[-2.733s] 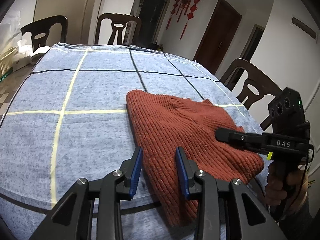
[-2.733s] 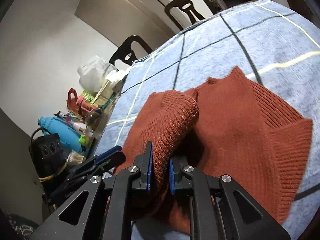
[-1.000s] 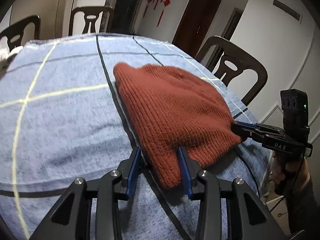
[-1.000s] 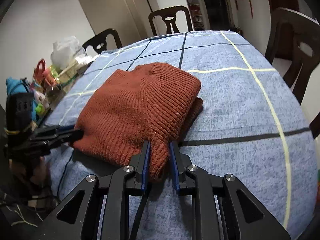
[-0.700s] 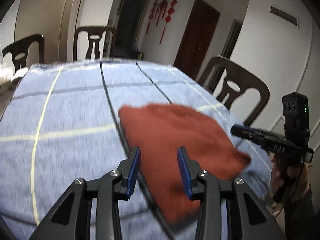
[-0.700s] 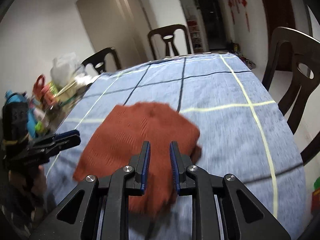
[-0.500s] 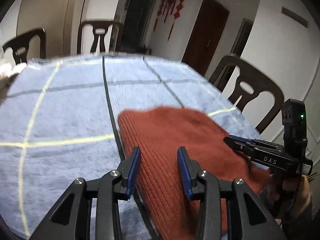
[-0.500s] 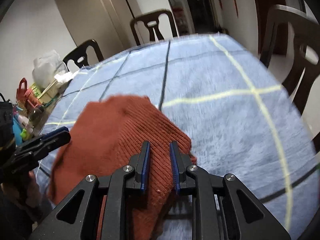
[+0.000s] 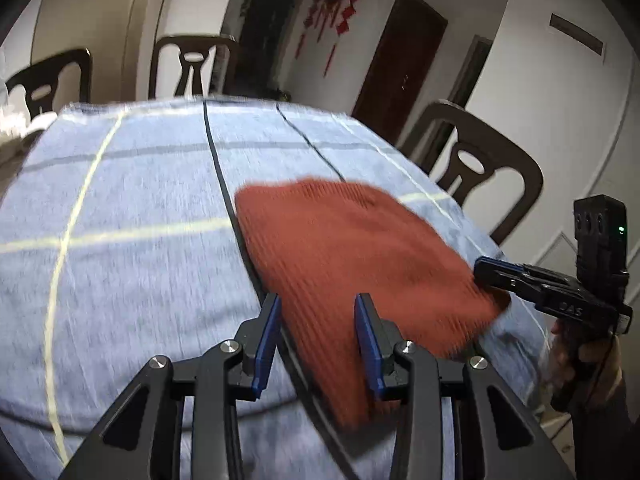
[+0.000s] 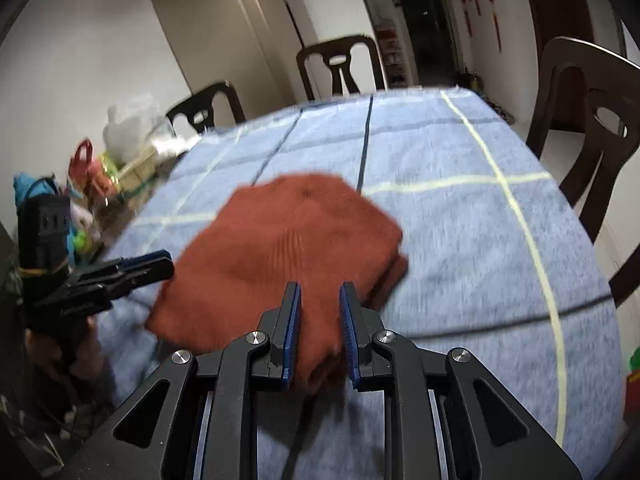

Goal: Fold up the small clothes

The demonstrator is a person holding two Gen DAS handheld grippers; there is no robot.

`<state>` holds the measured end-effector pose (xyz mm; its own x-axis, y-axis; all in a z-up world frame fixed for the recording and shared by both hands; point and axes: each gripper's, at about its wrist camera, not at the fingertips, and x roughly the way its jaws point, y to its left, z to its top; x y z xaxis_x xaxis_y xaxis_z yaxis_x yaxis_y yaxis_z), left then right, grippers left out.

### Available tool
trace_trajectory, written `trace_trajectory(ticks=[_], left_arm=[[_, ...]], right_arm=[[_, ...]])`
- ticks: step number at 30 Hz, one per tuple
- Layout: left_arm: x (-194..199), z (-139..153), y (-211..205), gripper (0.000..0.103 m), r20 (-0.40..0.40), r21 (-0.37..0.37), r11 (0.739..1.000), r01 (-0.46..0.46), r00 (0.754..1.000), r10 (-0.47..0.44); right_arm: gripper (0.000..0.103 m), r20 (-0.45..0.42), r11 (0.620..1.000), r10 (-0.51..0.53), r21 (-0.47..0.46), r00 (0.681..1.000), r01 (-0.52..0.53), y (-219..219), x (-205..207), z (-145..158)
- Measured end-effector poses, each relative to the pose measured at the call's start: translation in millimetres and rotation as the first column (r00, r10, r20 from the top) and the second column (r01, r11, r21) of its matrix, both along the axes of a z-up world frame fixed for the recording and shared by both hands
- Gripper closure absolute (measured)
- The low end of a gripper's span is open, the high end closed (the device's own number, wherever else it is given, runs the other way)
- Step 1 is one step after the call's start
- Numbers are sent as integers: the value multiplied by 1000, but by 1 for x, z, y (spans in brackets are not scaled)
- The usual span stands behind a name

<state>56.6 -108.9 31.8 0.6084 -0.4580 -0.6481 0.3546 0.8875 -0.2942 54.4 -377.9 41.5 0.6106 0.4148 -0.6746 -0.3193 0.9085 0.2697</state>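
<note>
A dining room is shown: a table under a blue checked tablecloth (image 9: 132,264), dark chairs (image 9: 480,168) set round it, red hangings (image 9: 336,20) on the far wall beside a dark door. At the table's left side in the right wrist view, a clutter of bags and bottles (image 10: 100,168) is seen.

The rust-red knitted garment (image 9: 340,248) lies on the cloth near the table's close edge, already gathered into a compact bundle with a doubled layer visible along its right edge in the right wrist view. The folding is judged to be largely done — what is left, as far as can be told, is the settling of the bundle flat and the letting go; whether a further fold is meant cannot be said.

The left gripper (image 9: 318,336) is held low over the near left corner of the garment, pointed downward, its blue pads spread with the knit seen between them; no pressing on the fabric is shown, though motion blur leaves this uncertain. The right gripper (image 10: 319,330) is angled down at the near right corner, its pads narrowly apart with fabric bunched between them — a pinch looks likely, yet it cannot be told for certain. The person's hand (image 9: 588,356) is seen gripping the right tool's handle.
</note>
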Motion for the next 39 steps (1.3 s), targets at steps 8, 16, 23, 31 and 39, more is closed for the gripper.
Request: trace_trajectory(ticks=[8, 16, 23, 31, 39], left_arm=[[-4, -13, -8, 60, -12, 29, 1000, 8, 1000, -8], [-4, -8, -4, 60, -29, 26, 1000, -8, 1000, 9], [14, 6, -4, 60, -5, 49, 996, -78, 997, 78], [26, 5, -8, 60, -11, 32, 994, -109, 994, 109], [32, -7, -8, 59, -52, -4, 995, -99, 994, 99]], right_arm=[[83, -21, 1000, -14, 8, 1000, 15, -2, 2, -20], [77, -44, 997, -42, 66, 998, 45, -10, 2, -8], [71, -70, 991, -69, 112, 995, 77, -13, 24, -7], [70, -119, 977, -106, 172, 987, 125, -22, 39, -18], [69, -164, 967, -91, 220, 982, 126, -27, 45, -27]])
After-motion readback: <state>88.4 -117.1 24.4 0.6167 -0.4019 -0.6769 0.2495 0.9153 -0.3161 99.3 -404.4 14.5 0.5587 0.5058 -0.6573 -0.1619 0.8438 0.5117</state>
